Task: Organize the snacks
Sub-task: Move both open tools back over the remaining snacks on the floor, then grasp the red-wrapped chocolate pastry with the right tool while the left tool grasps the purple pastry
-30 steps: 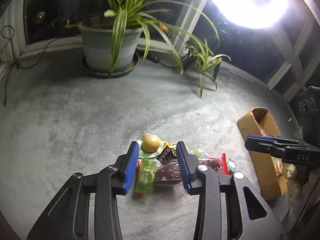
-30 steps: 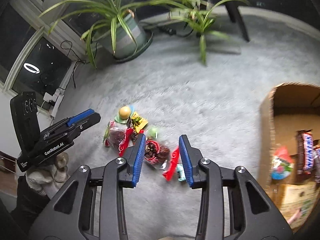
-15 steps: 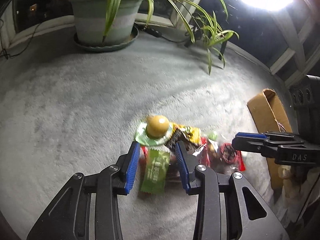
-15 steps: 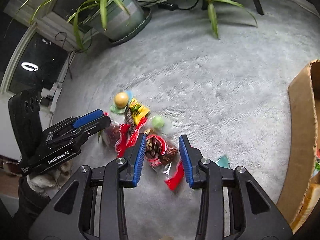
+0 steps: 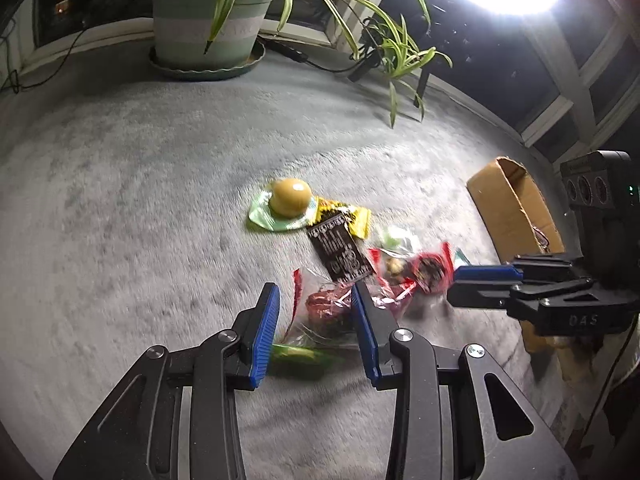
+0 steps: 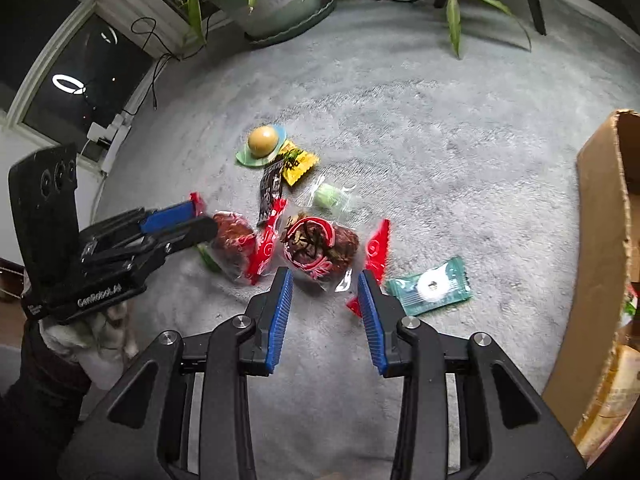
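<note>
Several snacks lie in a pile on the grey carpet [image 6: 440, 128]. My left gripper [image 5: 316, 304] is open, its jaws on either side of a clear red-edged bag of dark red snacks [image 5: 324, 304], with a green packet [image 5: 300, 354] beneath. My right gripper [image 6: 325, 288] is open just in front of a second red-edged bag [image 6: 320, 246]. A teal packet [image 6: 430, 285] lies right of it. A yellow egg-shaped snack on a green wrapper [image 6: 262, 142], a black packet [image 6: 270, 186], a yellow packet [image 6: 298, 164] and a pale green candy [image 6: 328, 197] lie farther off.
An open cardboard box [image 6: 600, 240] with snacks inside stands at the right; it also shows in the left wrist view [image 5: 516, 208]. A large potted plant [image 5: 204, 28] and a smaller plant [image 5: 400, 52] stand by the windows. Cables run along the wall [image 6: 156, 60].
Both grippers have moved down and closer to the pile. The left now straddles the dark red bag; the right has closed in on the second red-edged bag. Both jaws stay open.
</note>
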`<state>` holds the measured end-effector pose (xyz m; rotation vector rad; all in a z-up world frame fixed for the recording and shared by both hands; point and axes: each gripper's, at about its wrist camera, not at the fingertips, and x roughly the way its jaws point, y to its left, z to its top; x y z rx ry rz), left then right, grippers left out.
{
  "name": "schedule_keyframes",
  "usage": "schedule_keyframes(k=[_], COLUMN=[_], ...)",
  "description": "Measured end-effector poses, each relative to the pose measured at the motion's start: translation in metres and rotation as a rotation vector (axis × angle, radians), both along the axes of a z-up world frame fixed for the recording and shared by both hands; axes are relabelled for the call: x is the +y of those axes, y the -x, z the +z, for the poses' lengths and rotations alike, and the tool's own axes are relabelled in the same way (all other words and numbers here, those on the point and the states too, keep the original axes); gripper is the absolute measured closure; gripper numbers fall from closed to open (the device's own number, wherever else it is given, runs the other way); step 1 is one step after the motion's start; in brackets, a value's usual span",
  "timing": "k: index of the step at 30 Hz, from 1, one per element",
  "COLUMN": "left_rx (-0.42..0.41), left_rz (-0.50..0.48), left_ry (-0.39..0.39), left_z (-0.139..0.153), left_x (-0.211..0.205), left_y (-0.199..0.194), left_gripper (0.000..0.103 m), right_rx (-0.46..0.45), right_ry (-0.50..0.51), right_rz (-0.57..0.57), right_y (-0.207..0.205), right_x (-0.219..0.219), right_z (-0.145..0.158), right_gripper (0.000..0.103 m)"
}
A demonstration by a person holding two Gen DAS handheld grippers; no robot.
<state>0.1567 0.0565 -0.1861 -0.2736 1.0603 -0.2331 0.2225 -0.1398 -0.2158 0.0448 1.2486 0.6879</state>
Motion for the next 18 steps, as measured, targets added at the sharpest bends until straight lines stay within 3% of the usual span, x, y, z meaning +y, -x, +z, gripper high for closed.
schedule_keyframes(k=[9, 12, 18], left_rx=[0.003, 0.008, 0.007], left_rz=[-0.115, -0.114, -0.054], left_ry=[-0.052, -0.065, 0.018], left_z=[0.002, -0.002, -0.002], left_x=[-0.021, -0.024, -0.015], left_y=[0.04, 0.053, 0.047], left_gripper=[0.07, 0.07, 0.07], right_rx=[-0.022, -0.047, -0.062], right_ry=[0.01, 0.01, -0.044], right_rz=[-0.025, -0.045, -0.04], right_y=[-0.003, -0.006, -0.019], right_x=[-0.009, -0.01, 0.002], right_z=[0.007, 0.01, 0.012], right_gripper=[0.066, 0.066, 0.066])
